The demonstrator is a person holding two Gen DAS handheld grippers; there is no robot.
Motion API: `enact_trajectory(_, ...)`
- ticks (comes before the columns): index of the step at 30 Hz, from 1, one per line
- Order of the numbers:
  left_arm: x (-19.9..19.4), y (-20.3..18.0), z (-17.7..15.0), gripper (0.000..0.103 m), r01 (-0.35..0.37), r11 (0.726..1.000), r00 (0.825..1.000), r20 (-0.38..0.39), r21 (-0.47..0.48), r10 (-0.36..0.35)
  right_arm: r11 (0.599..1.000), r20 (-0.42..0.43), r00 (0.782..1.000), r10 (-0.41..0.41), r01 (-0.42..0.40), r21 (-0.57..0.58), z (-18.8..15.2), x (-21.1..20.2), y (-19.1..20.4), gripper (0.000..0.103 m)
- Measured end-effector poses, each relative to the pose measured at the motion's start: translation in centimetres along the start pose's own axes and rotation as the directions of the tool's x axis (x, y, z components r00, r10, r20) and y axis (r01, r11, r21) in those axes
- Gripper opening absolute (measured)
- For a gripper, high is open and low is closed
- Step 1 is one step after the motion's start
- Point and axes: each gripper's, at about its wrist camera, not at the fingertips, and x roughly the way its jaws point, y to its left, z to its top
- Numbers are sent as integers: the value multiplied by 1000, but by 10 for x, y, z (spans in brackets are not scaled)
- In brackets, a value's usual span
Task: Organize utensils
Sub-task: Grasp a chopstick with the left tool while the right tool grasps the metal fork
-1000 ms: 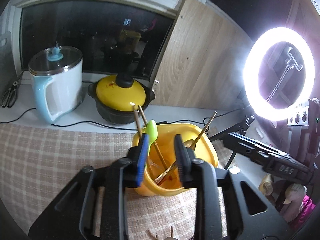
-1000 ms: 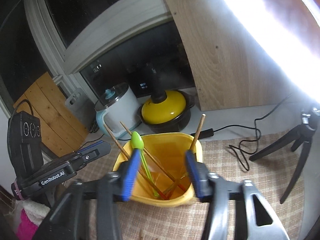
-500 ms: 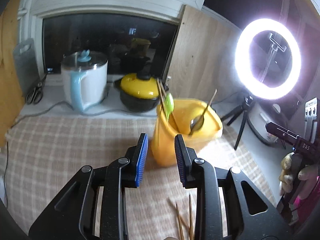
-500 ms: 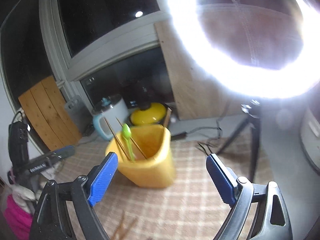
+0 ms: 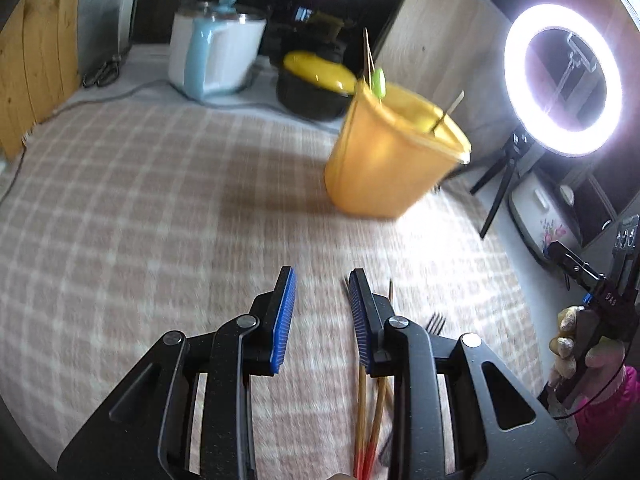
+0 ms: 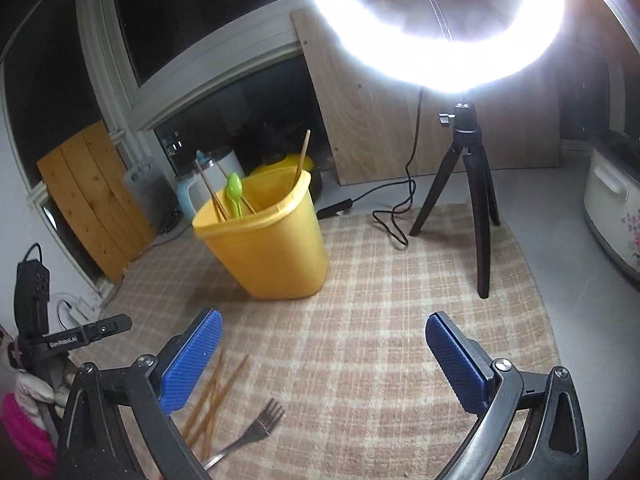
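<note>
Two hand-held grippers empty: left (image 5: 320, 304) part-open, right (image 6: 320, 356) wide | loose chopsticks (image 6: 214, 396), fork (image 6: 256, 430) lie before yellow holder (image 6: 268, 240) | you're between picks | next: straddle chopsticks, close.

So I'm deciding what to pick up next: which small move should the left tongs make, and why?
Probably lower the left tongs onto the loose chopsticks lying on the checked cloth. Those tongs are open and empty with the sticks just beneath them, beside the fork, while the yellow bin already holds other utensils.
</note>
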Motion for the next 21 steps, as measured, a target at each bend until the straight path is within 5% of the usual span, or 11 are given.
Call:
enact_trajectory(8, 13, -13, -41, 27, -11, 1000, 999, -52, 19, 12, 988, -99, 992, -84, 70, -138, -29, 13, 10, 103)
enact_trajectory(21, 22, -32, -66, 27, -8, 1000, 993, -118, 28, 11, 997, -201, 980, 13, -28, -74, -46, 15, -7, 95)
